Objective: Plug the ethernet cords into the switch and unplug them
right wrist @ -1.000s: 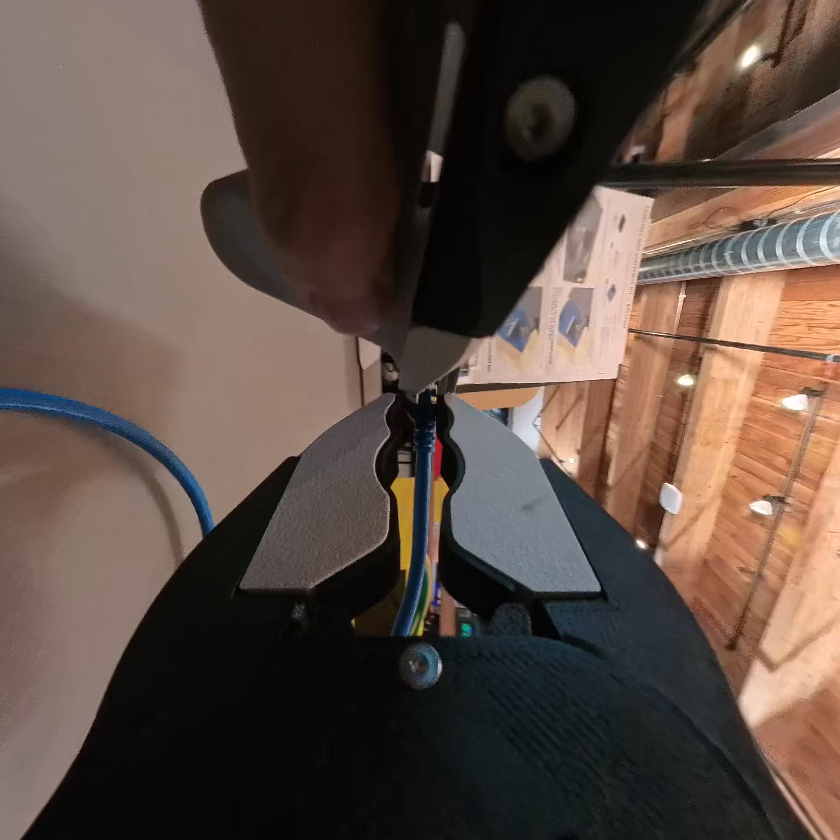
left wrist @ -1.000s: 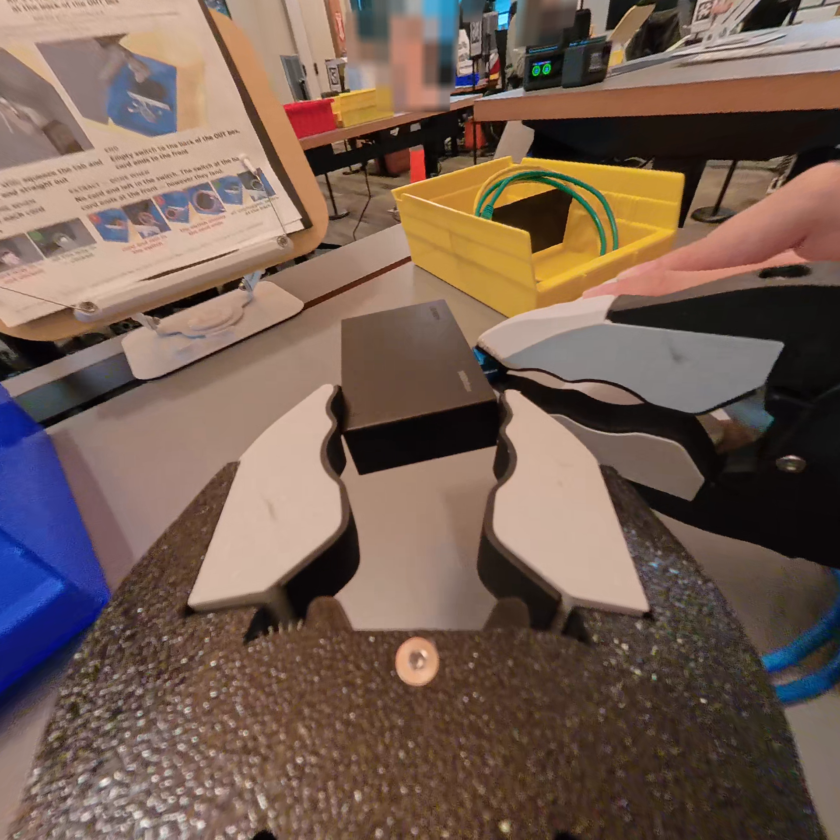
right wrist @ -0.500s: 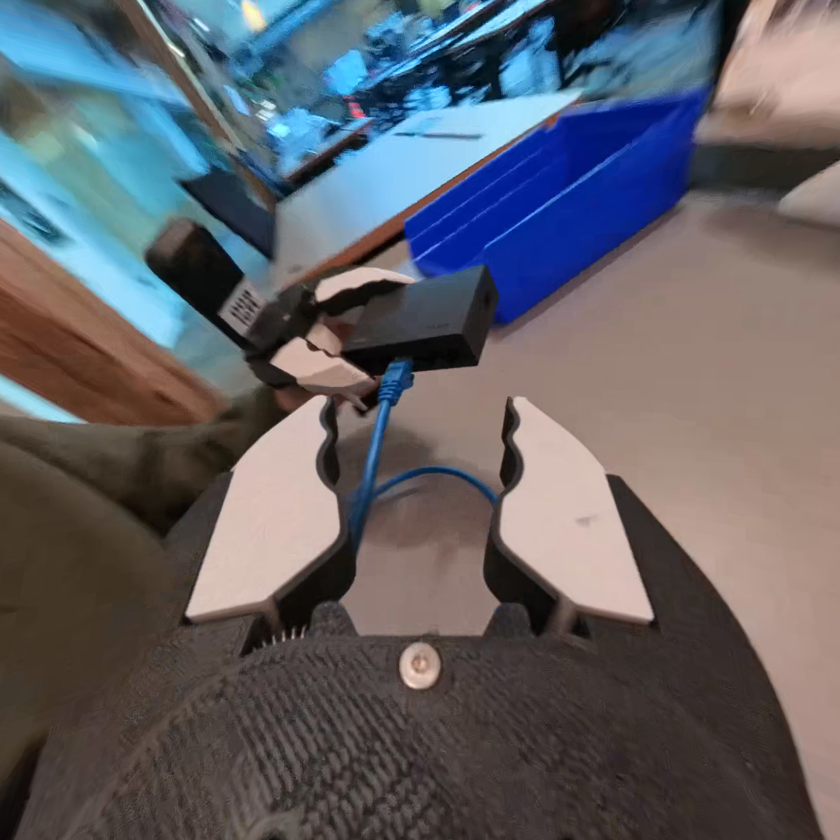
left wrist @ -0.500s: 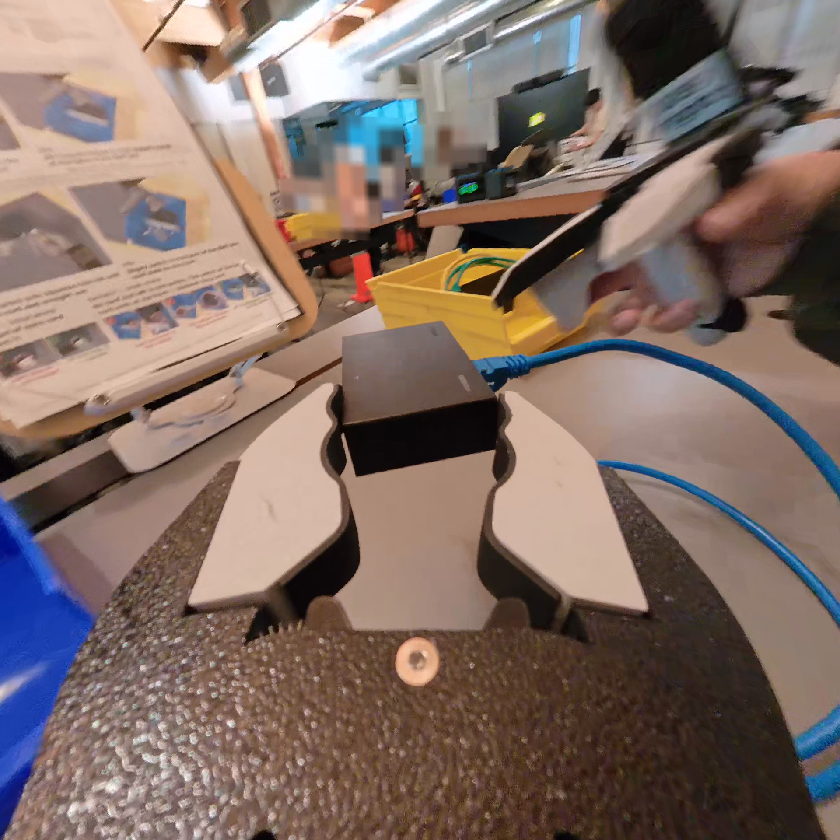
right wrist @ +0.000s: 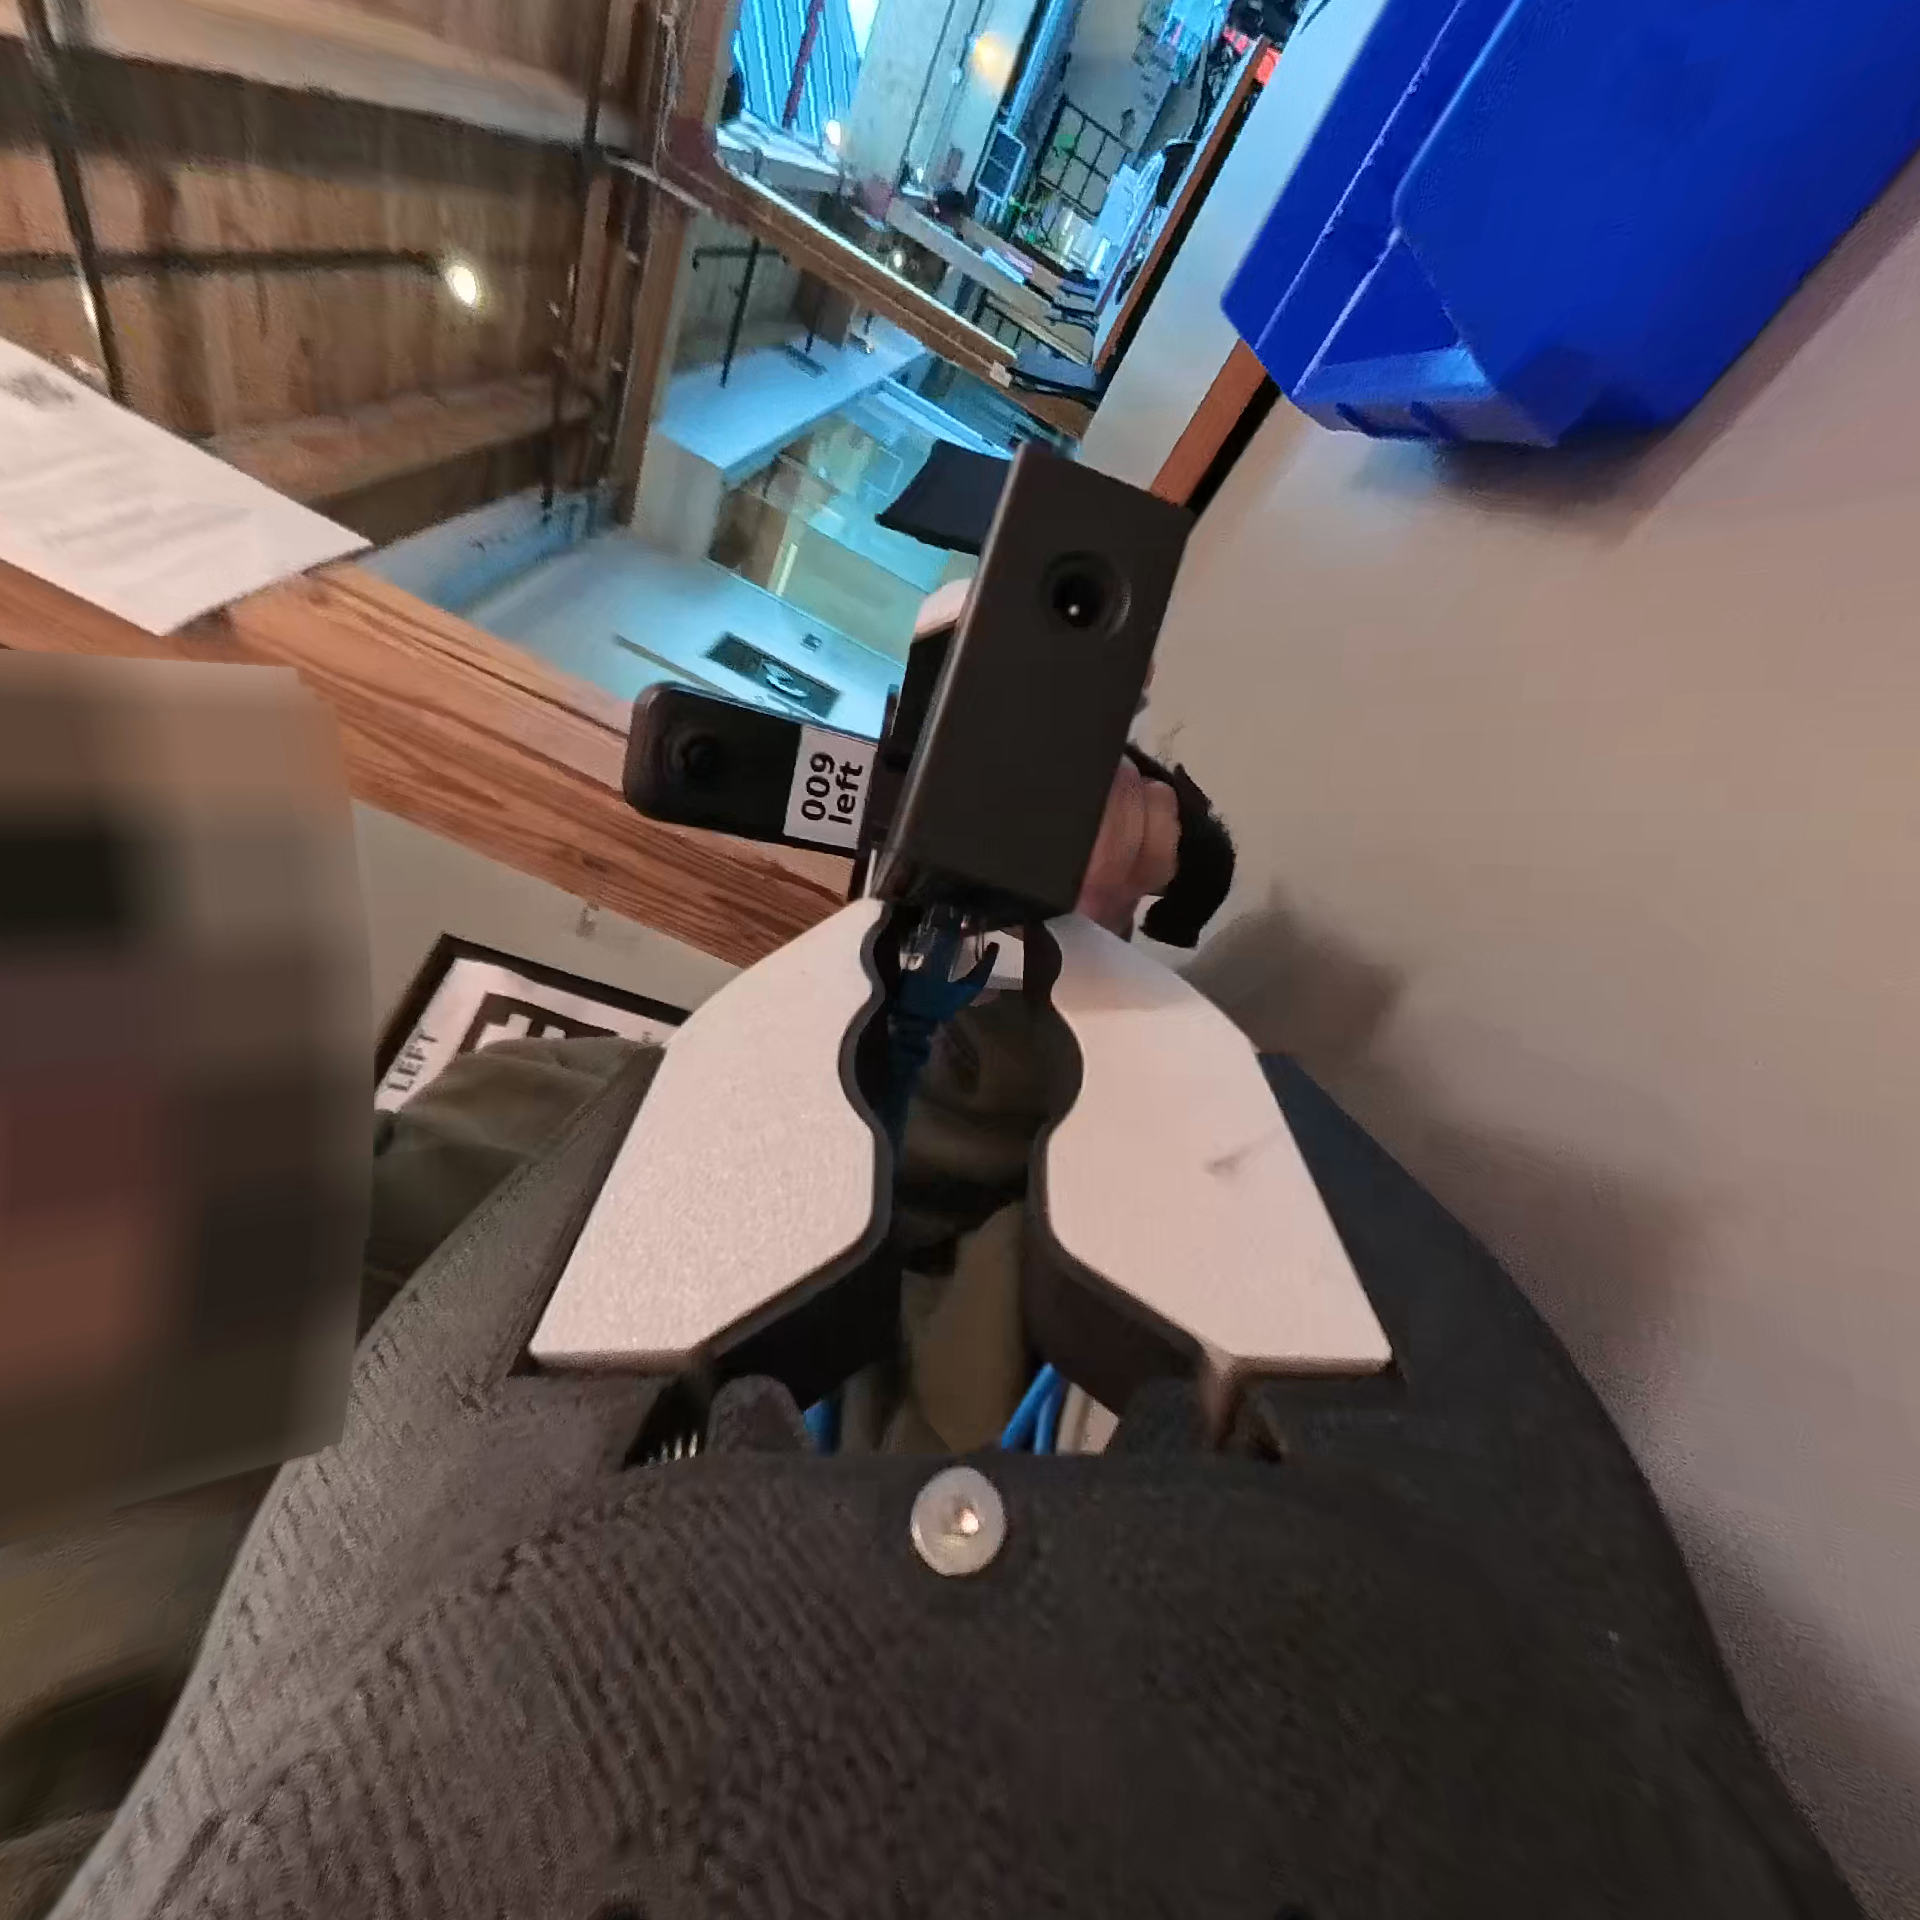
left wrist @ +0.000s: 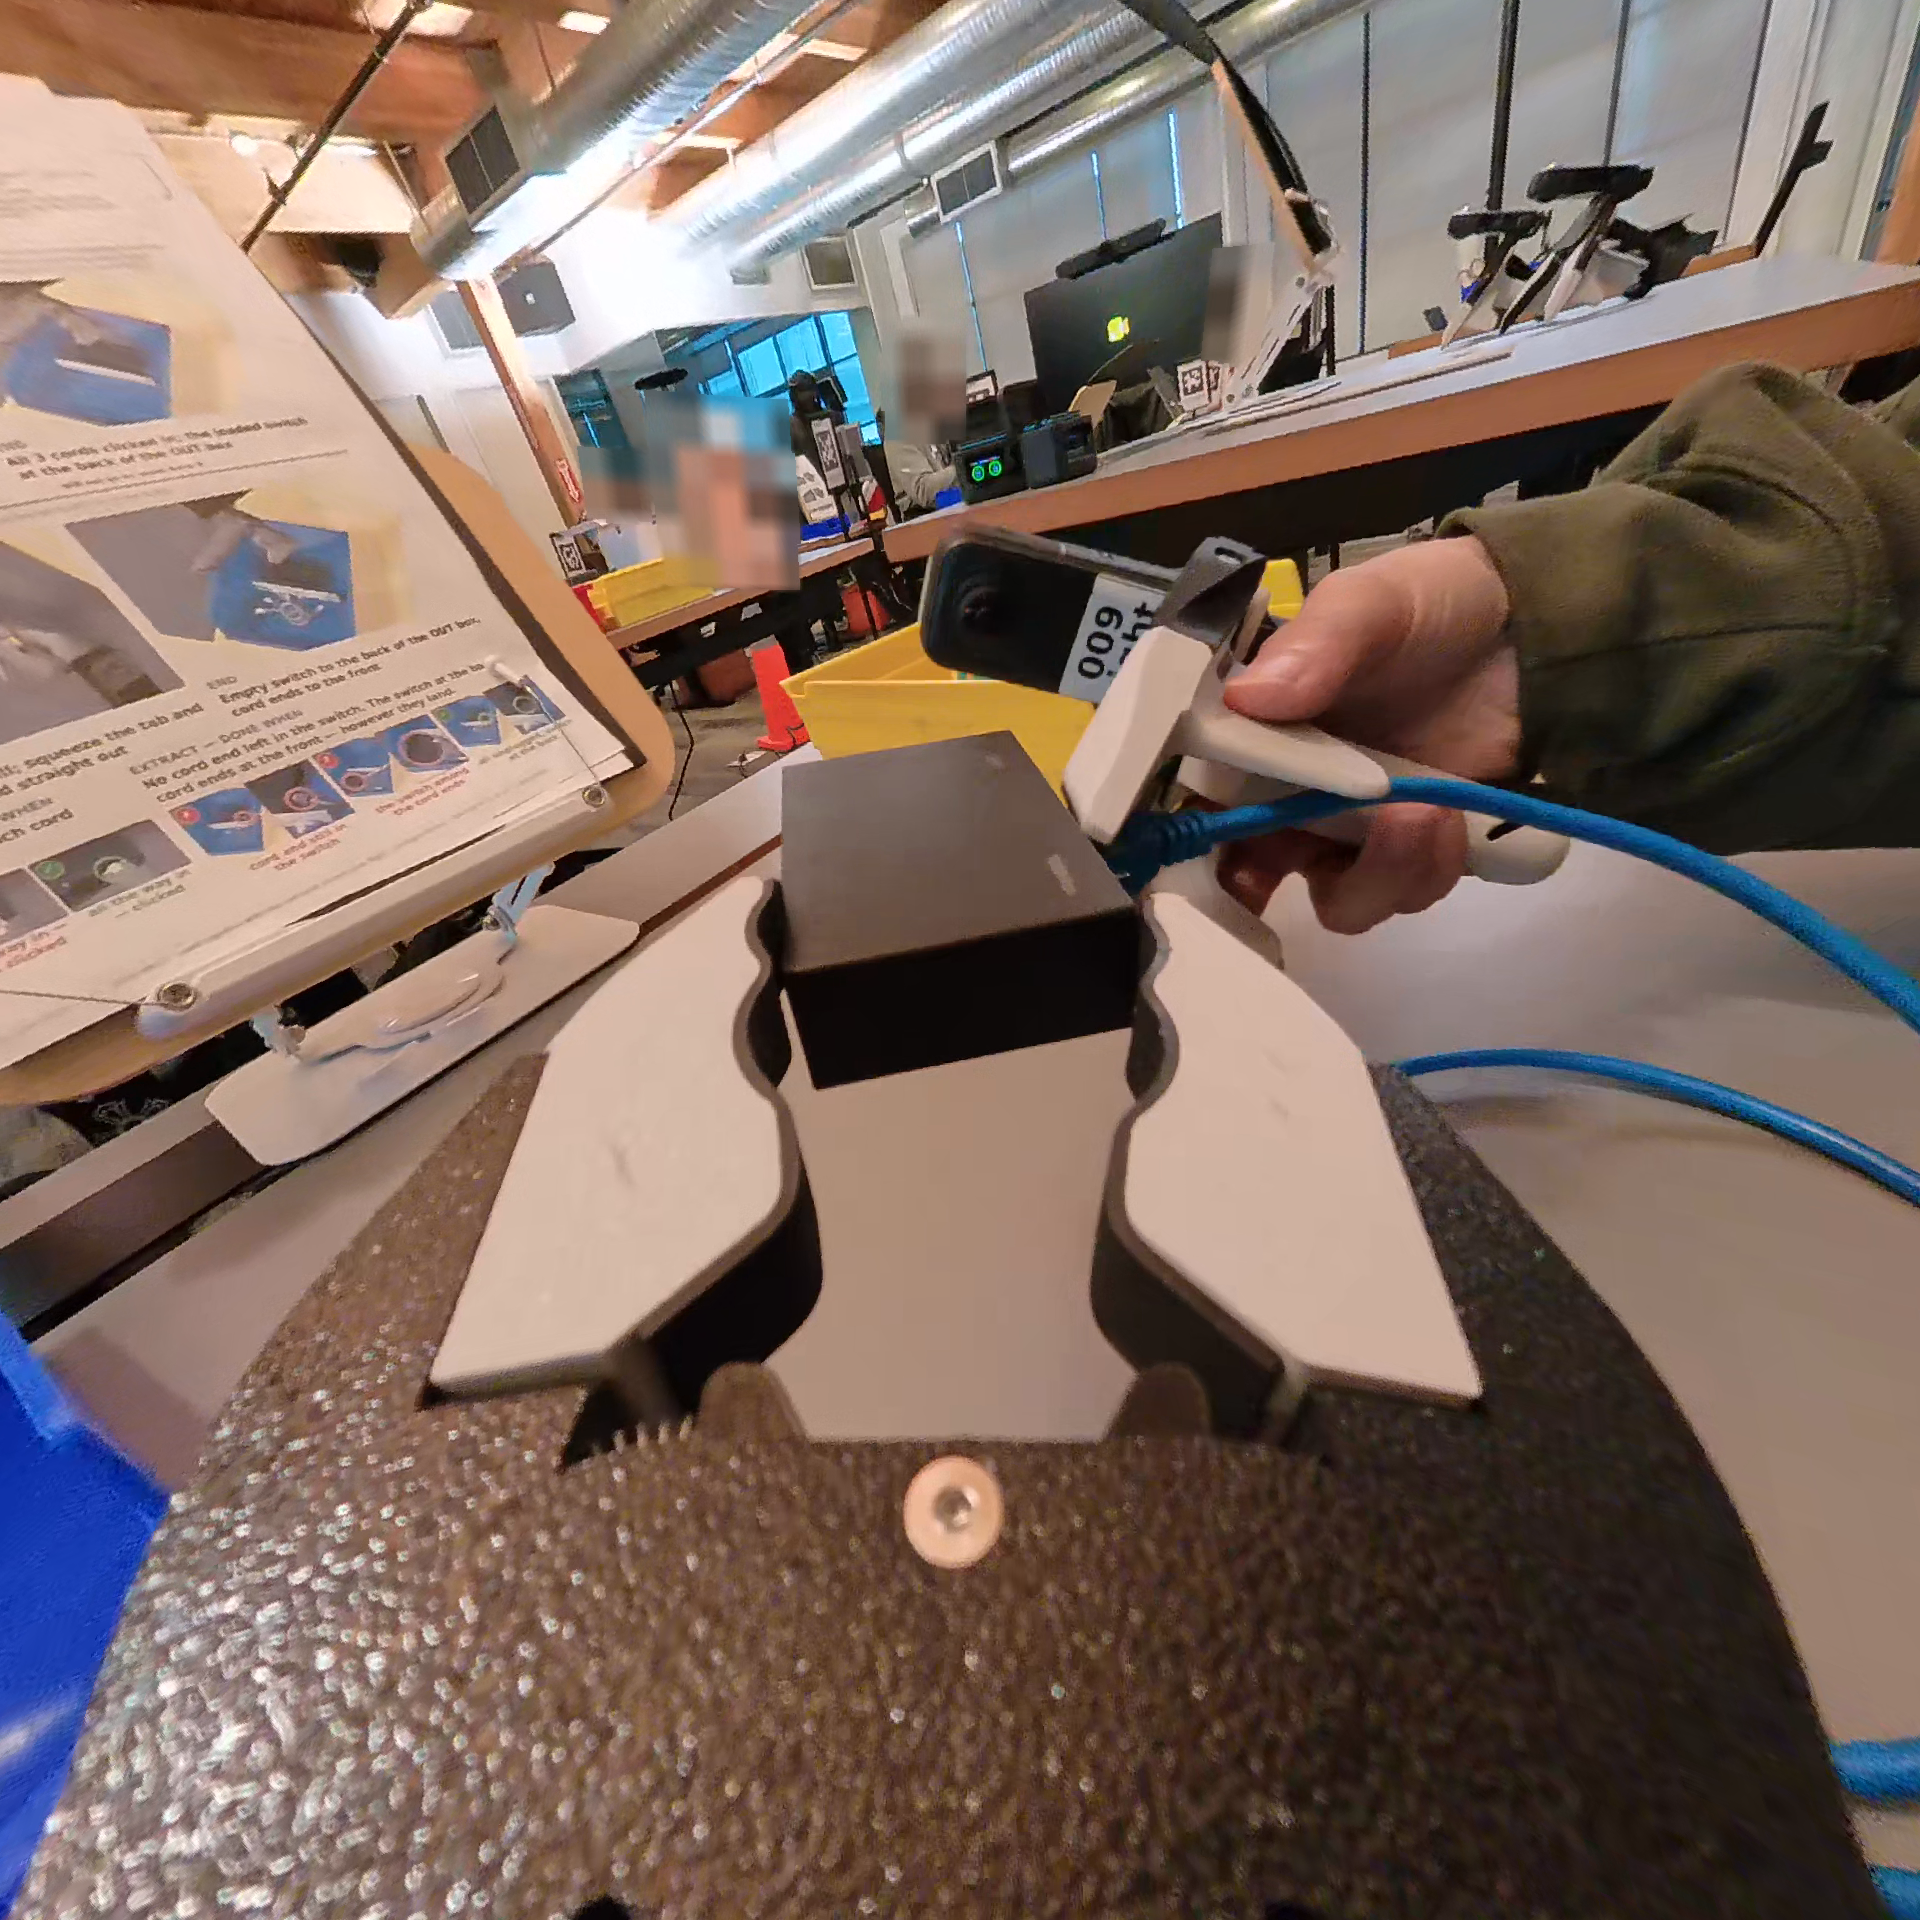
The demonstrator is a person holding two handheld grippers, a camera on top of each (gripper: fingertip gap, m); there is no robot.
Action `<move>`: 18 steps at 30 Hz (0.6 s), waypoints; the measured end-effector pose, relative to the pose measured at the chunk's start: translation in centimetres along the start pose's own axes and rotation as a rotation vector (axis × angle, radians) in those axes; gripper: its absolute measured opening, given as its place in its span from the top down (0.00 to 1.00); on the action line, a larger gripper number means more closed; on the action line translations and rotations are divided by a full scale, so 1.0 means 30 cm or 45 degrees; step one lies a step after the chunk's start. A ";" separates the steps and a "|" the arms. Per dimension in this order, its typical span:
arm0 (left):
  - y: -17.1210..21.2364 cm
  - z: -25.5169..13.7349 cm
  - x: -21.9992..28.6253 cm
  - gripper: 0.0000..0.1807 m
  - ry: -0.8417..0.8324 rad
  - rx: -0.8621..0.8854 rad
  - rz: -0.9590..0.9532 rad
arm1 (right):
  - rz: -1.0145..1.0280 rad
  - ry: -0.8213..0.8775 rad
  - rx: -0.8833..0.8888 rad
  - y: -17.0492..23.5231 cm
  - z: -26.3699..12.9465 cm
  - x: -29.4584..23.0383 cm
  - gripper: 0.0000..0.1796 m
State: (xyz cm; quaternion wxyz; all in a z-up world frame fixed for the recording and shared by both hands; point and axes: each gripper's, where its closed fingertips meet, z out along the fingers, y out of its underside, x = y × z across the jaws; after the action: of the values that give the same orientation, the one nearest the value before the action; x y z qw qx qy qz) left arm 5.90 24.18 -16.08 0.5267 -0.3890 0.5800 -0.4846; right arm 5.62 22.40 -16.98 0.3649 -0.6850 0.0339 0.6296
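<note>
The black switch (left wrist: 945, 883) is clamped between my left gripper's (left wrist: 956, 930) fingertips, just above the grey table. A blue ethernet cord (left wrist: 1662, 862) is plugged into the switch's right side. My right gripper (left wrist: 1148, 847), held by a hand, comes in from the right with its fingers above and below the blue plug (left wrist: 1153, 842). In the right wrist view the switch (right wrist: 1039, 707) stands on end just ahead. The plug (right wrist: 935, 966) sits between my right gripper's (right wrist: 956, 930) narrowed fingertips, which close on it. The switch's ports are hidden.
An instruction sheet on a stand (left wrist: 260, 675) is at the back left. A yellow bin (left wrist: 914, 707) is behind the switch. A blue bin (left wrist: 42, 1558) is at the near left and also shows in the right wrist view (right wrist: 1558, 208). Loose blue cord loops (left wrist: 1662, 1101) lie to the right.
My right gripper, open and drawn back half a second ago, has come back to the switch and narrowed onto the blue plug. My left gripper keeps holding the switch.
</note>
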 end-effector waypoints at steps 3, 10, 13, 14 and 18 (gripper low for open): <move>0.011 -0.005 -0.004 0.65 0.020 0.002 -0.007 | 0.040 0.002 -0.003 0.003 0.006 0.011 0.88; 0.027 -0.009 0.028 0.65 0.130 -0.006 0.011 | 0.107 0.050 -0.128 0.055 -0.004 0.025 0.88; 0.025 -0.010 0.037 0.65 0.155 -0.003 0.020 | 0.112 0.072 -0.132 0.062 -0.011 0.021 0.88; 0.022 -0.010 0.038 0.65 0.157 0.004 0.019 | 0.115 0.074 -0.125 0.061 -0.013 0.018 0.88; 0.019 -0.014 0.035 0.65 0.153 0.007 0.040 | 0.125 0.075 -0.073 0.052 -0.014 0.013 0.89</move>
State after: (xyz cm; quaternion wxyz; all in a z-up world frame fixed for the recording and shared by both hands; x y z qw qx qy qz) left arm 5.35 23.37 -16.88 0.4996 -0.3487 0.6153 -0.5003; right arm 5.25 21.18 -18.07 0.3129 -0.7108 0.0601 0.6271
